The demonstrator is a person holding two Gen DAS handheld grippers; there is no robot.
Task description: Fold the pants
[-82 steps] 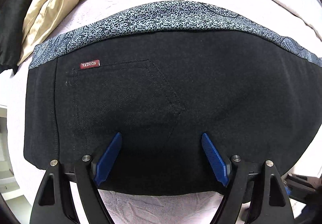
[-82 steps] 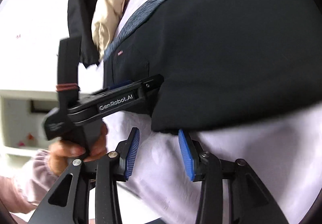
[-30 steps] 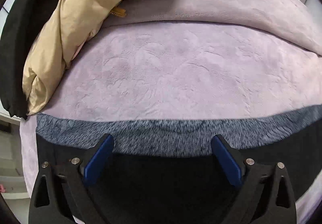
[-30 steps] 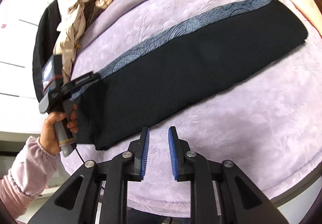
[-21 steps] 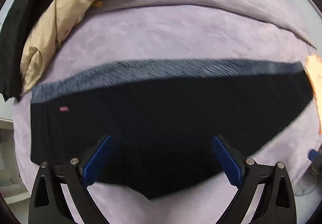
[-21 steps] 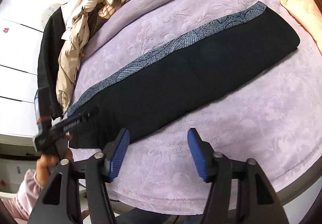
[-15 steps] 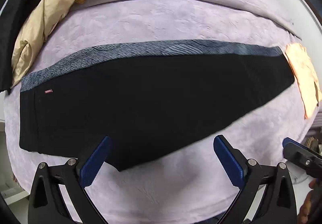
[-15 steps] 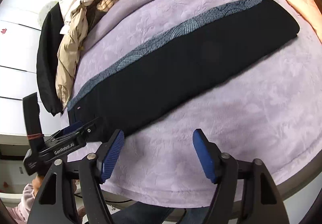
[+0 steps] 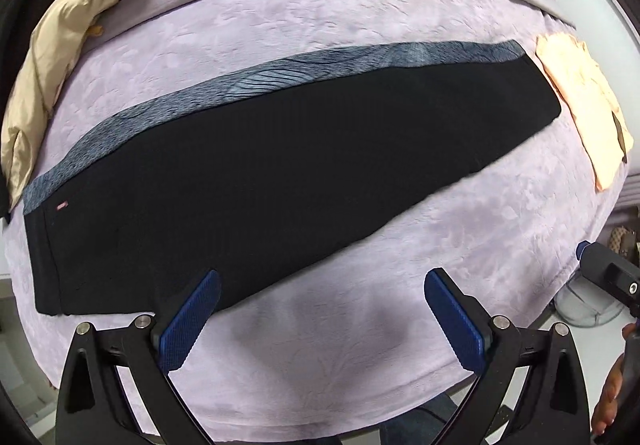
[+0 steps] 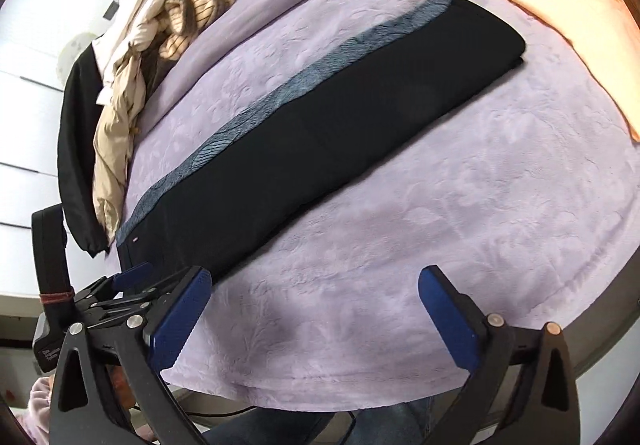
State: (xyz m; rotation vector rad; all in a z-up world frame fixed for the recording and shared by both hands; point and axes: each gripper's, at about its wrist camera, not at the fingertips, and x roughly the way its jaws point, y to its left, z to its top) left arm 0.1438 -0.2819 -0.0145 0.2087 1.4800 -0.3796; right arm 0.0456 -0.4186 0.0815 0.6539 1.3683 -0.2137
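Black pants (image 9: 280, 173) with a blue-grey patterned side stripe (image 9: 280, 81) lie flat on the lilac bedspread (image 9: 320, 345), folded leg on leg. Their waist is at the left and carries a small red label (image 9: 62, 205). My left gripper (image 9: 320, 283) hangs open above the near edge of the pants, nothing between its blue pads. In the right wrist view the pants (image 10: 320, 117) run diagonally. My right gripper (image 10: 316, 277) is over bare bedspread in front of them, its jaws opening wide and empty. The left gripper (image 10: 136, 281) shows beside the waist end.
Beige, striped and black garments (image 10: 132, 57) lie in a heap at the far left of the bed. A folded peach cloth (image 9: 588, 105) lies just past the pants' cuffs. The bed's front edge (image 10: 320, 389) runs close below both grippers.
The left gripper has drawn back and up from the waistband, so the whole length of the pants now shows. The right gripper's jaws went from nearly shut to wide open.
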